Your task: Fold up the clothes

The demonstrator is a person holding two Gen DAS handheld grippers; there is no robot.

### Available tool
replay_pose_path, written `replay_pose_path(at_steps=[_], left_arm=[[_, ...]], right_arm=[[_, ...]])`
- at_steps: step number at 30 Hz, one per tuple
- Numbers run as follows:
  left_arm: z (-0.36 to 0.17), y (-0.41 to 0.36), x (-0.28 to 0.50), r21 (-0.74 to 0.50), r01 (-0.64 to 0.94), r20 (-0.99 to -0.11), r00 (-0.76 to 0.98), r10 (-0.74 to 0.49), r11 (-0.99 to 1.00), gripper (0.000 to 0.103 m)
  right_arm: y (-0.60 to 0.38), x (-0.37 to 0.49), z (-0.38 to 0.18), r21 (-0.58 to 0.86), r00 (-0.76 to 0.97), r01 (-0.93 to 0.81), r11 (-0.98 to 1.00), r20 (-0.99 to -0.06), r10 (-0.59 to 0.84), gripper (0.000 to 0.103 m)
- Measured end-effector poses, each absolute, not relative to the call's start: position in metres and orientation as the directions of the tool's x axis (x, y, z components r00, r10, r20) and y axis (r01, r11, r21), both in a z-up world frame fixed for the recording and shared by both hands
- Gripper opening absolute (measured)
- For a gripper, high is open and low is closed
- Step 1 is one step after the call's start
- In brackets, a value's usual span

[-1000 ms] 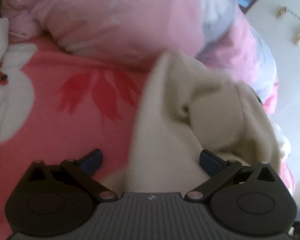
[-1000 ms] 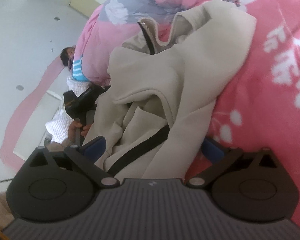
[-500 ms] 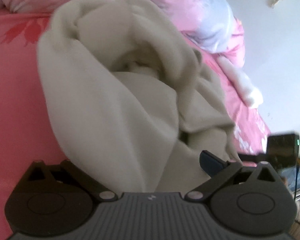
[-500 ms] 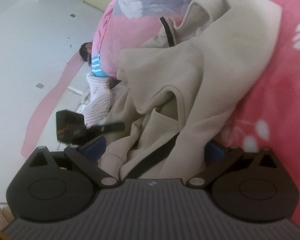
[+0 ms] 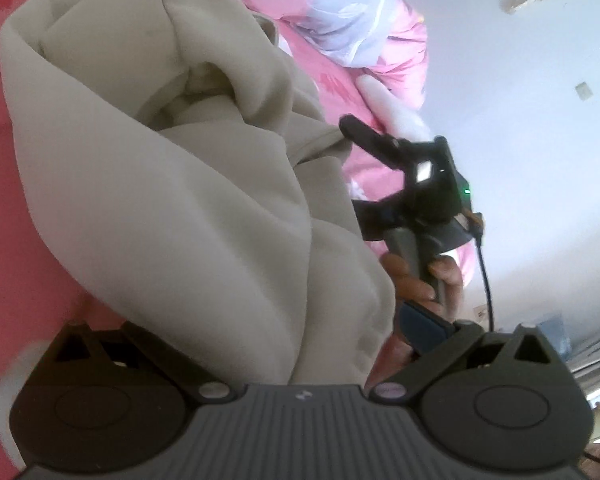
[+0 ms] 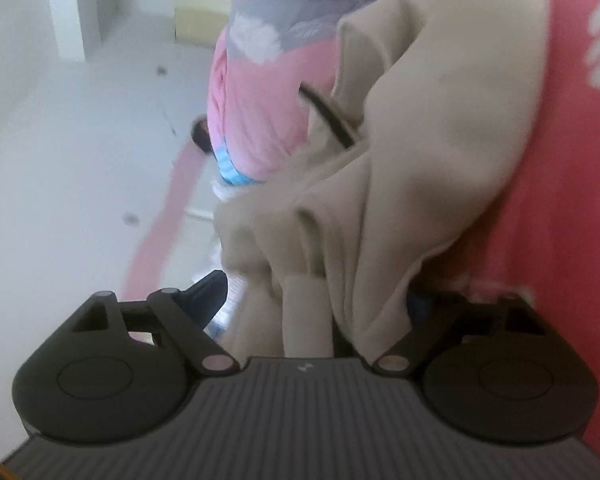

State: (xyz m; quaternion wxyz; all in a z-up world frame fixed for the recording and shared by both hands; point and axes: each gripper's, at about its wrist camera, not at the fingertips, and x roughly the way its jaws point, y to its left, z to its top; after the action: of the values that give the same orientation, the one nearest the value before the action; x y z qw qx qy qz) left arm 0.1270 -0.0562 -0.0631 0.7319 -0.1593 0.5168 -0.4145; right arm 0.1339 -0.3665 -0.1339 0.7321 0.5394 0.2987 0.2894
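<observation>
We are working on a beige hoodie [image 5: 172, 184] that is lying bunched in thick folds on the pink bedspread [image 5: 16, 240], with a dark zip line [image 6: 330, 118] showing among its upper folds. In the left wrist view the cloth is draping down between the arms of our left gripper [image 5: 284, 332]; its right blue pad [image 5: 422, 322] is standing clear of the fabric, the left pad is hiding under the cloth, so the jaws are sitting wide and not pinching. Our right gripper [image 6: 312, 300] is reaching into the hoodie's lower edge, its jaws wide but closing, with folds of the hoodie between them; the left pad [image 6: 204, 296] is still off the cloth and the right one is mostly buried. From the left view we are seeing that gripper from outside, a hand [image 5: 424, 284] wrapping its handle beside the garment. A pink and grey quilt [image 5: 352, 12] is lying heaped past the hoodie, and pale floor [image 6: 80, 160] is showing beyond the bed edge.
</observation>
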Motion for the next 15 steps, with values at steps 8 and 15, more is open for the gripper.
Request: replay_pose_path(at_steps=[8,15], left_arm=[[-0.064,0.036,0.141,-0.771,0.259,-0.538,0.225,-0.813,0.582,0.103],[-0.054,0.121,0.126,-0.772,0.225,-0.485,0.396,-0.78,0.595,0.103]], right_arm=[[-0.382,0.119,-0.136,0.966,0.702,-0.091,0.242,-0.11,0.704,0.086],[-0.386,0.11,-0.136,0.975,0.753,-0.055,0.215,-0.101,0.65,0.086]])
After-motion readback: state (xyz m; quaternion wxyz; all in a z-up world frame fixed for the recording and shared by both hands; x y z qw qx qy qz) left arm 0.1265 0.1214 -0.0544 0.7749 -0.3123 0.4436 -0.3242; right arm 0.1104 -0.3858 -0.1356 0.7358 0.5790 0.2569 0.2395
